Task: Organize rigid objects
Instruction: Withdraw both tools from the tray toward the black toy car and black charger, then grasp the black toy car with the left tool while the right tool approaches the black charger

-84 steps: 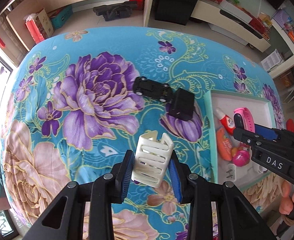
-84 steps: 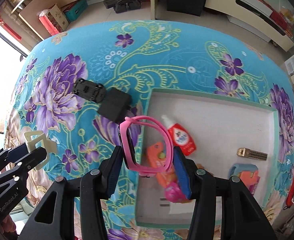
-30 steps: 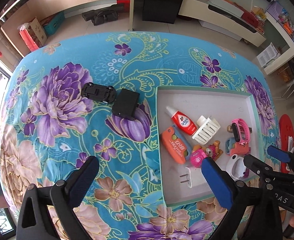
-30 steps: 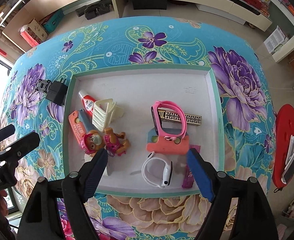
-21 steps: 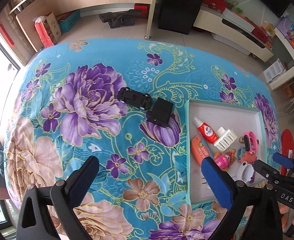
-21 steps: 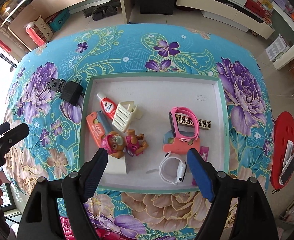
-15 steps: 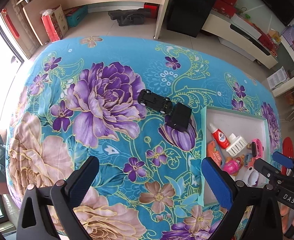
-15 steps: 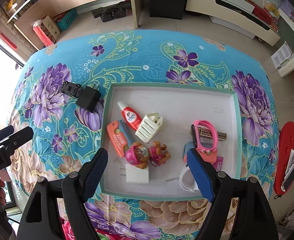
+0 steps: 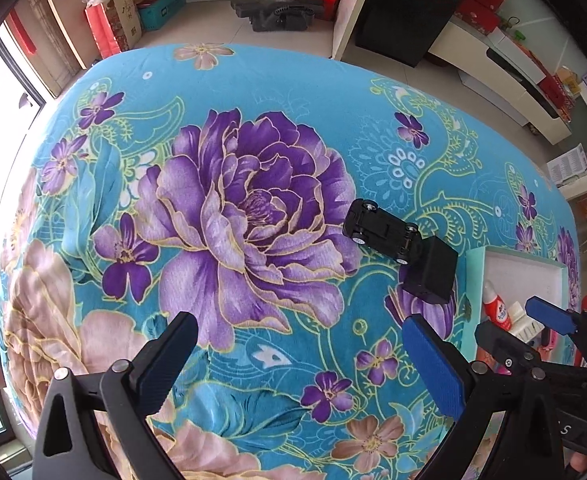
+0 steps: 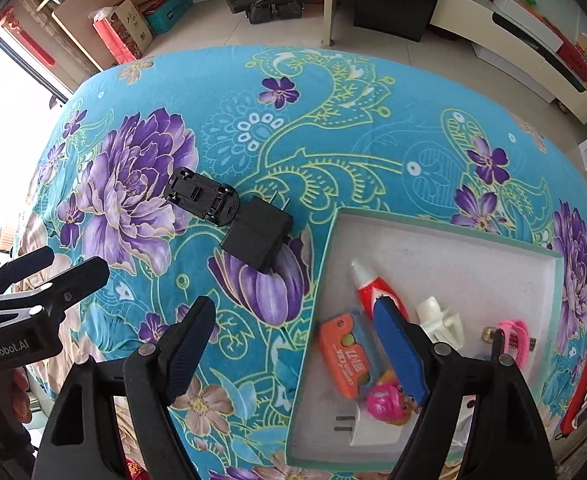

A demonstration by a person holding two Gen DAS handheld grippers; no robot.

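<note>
A home living room is showing itself here. A floral turquoise cloth (image 9: 253, 184) is covering the table; beyond the table's far edge, a tiled floor (image 10: 221, 32) is running to a low white media cabinet (image 10: 533, 36), a black speaker box (image 9: 405, 8), red gift bags (image 9: 111, 20) and a bright window (image 10: 9, 92) at the table's left.

The left claw (image 9: 297, 356) is hovering with its jaws spread wide and nothing between them. The right claw (image 10: 293, 340) is likewise gaping wide and gripping nothing. The two are hanging side by side, each showing at the edge of the other's view.
</note>
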